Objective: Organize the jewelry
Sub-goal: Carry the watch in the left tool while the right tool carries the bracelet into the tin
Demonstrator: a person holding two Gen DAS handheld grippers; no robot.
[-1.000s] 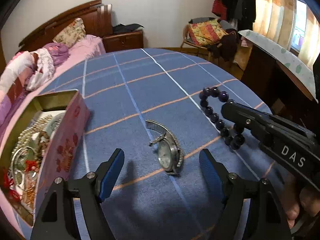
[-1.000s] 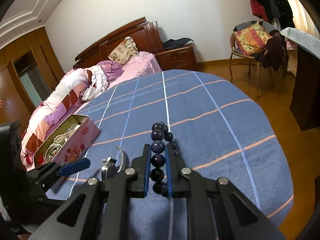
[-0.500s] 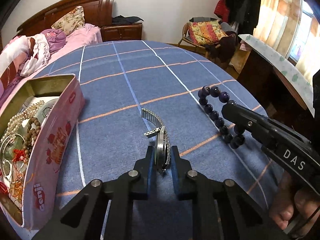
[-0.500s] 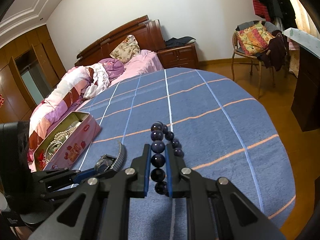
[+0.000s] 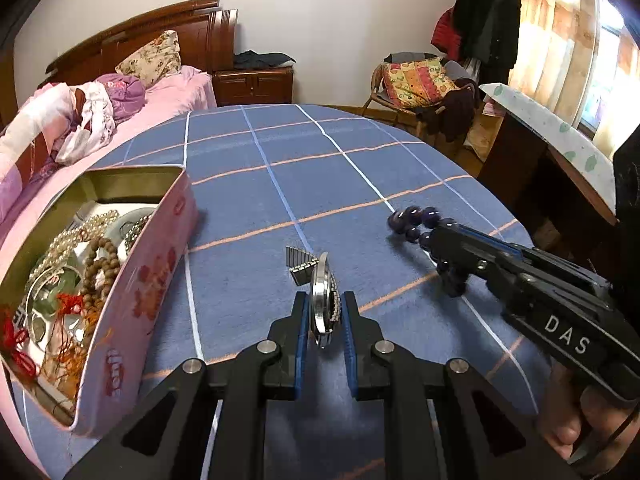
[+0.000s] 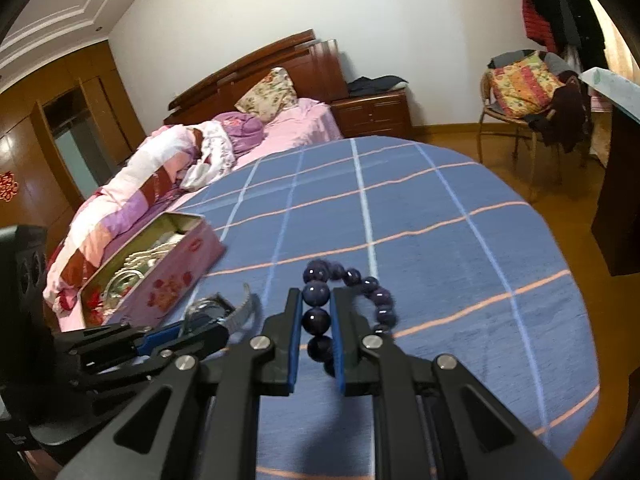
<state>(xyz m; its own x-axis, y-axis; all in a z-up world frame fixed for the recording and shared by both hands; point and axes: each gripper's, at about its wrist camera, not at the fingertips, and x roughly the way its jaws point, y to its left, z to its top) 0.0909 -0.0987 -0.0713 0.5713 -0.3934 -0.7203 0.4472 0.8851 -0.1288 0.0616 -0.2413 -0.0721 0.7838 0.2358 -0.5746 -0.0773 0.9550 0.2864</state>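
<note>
Both wrist cameras look down close, sharing the tablecloth [image 5: 280, 168].

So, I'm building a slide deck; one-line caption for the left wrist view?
Left tool grips a silver wristwatch beside an open pink jewelry tin.

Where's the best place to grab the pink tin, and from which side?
Take the pink tin by its near long wall, from above, one finger inside the open top and one outside. The lid is off and the wall is thin and upright; the body is likely too wide to span, and jewelry fills the middle.
</note>
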